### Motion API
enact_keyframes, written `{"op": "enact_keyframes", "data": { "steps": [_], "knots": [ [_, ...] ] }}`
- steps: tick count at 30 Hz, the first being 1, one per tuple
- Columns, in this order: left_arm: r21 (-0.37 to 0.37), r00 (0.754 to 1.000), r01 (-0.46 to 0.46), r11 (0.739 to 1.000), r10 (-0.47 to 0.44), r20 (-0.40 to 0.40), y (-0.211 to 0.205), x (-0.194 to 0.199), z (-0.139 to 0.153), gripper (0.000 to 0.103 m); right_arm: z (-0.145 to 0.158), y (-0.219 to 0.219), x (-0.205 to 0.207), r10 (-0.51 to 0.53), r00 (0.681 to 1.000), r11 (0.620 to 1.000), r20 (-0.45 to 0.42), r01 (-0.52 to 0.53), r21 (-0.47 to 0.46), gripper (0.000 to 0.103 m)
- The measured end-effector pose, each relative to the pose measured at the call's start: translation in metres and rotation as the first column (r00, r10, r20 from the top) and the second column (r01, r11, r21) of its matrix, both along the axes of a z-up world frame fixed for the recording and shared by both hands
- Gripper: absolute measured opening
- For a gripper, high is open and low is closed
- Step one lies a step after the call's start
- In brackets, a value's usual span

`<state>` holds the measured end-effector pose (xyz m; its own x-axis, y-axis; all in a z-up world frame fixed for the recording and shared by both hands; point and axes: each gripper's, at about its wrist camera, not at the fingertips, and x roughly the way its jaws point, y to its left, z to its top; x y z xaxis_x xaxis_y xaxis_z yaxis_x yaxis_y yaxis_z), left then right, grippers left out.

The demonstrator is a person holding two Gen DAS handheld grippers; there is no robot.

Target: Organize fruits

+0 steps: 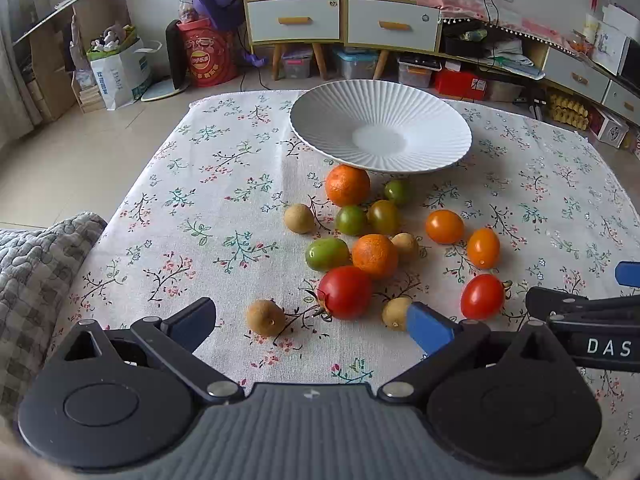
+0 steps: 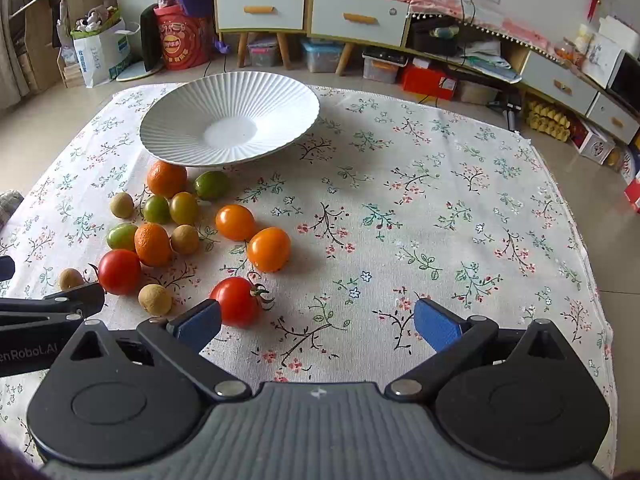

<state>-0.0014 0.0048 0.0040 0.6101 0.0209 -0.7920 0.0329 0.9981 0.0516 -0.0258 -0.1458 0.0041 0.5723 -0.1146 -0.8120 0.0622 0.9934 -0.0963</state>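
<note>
Behind my table runs a cluttered wall of white-drawered cabinets and storage boxes on a tiled floor, and across the table lies a floral tablecloth (image 2: 440, 208) that carries everything I have to sort. Largest on it is the white ribbed plate (image 1: 316, 120), empty, sitting toward the far edge; the fruits lie loose between it and the near edge, none of them in it yet. Two oranges come next in size, the far orange (image 1: 347, 185) almost under the plate's rim and the near orange (image 1: 374, 256) touching a big red tomato (image 1: 346, 291). A second red tomato (image 2: 237, 301) lies nearest my right side, then two orange tomatoes, several green ones, and the small brown longans, one longan (image 1: 265, 317) close to the near edge. I judge the first pick is what's in hand, and I'd do it well by starting with a fruit that stands free, coming down so the pads straddle it squarely, and squeezing gently, since the tomatoes are soft and round and would roll or bruise. My left gripper (image 1: 312, 326) is spread fully wide and holds nothing, hanging just short of the longan. My right gripper (image 2: 318, 324) is likewise wide open and empty, its left pad just beside the red tomato.
</note>
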Motion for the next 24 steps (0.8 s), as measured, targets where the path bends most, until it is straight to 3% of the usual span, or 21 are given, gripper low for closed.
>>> {"op": "enact_keyframes", "data": {
  "steps": [24],
  "knots": [
    [0.002,1.000,-0.014,1.000,0.014,0.009,0.0030,0.0003,0.0003,0.099,0.0004,0.0034,-0.0026,0.018,1.000,0.999,0.011,-0.017,-0.029,0.102]
  ]
}}
